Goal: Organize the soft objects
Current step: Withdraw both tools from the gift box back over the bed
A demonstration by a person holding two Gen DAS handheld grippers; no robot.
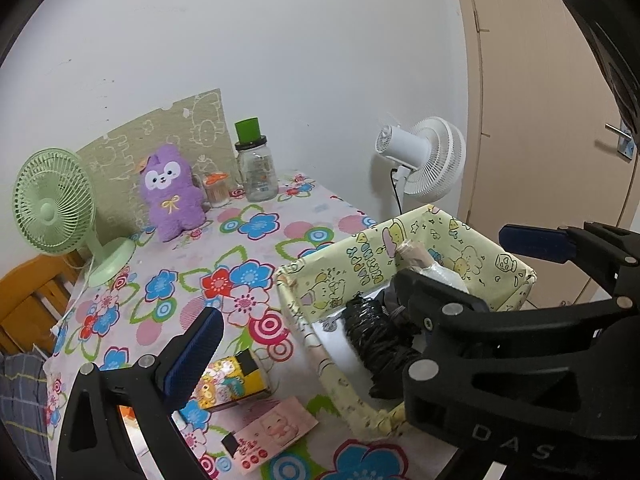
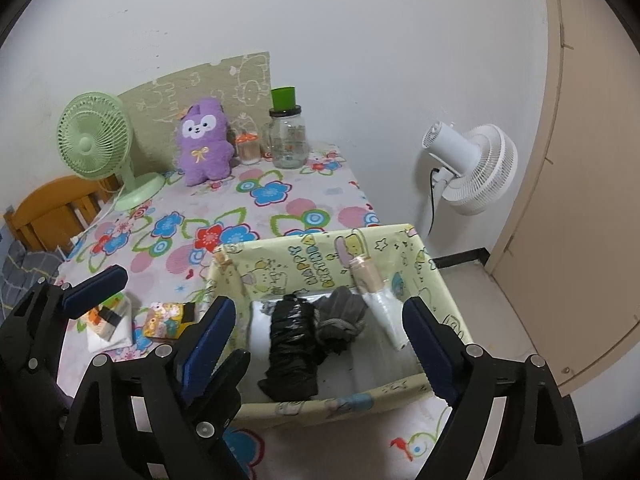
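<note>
Left wrist view: left gripper (image 1: 372, 292) being held with fingers spread wide, nothing pinched, above near-left corner of yellow patterned box (image 1: 516, 276). Black bundle (image 1: 376, 348) being kept inside box. Purple plush (image 1: 172, 194) being propped well behind box, beside green fan (image 1: 56, 204).

Right wrist view: right gripper (image 2: 320, 336) being held over box (image 2: 432, 276) with fingers spread, empty. Black bundle (image 2: 292, 344), grey cloth (image 2: 340, 316), white roll (image 2: 384, 312) being kept inside box. Left gripper (image 2: 160, 292) being seen left of box.
</note>
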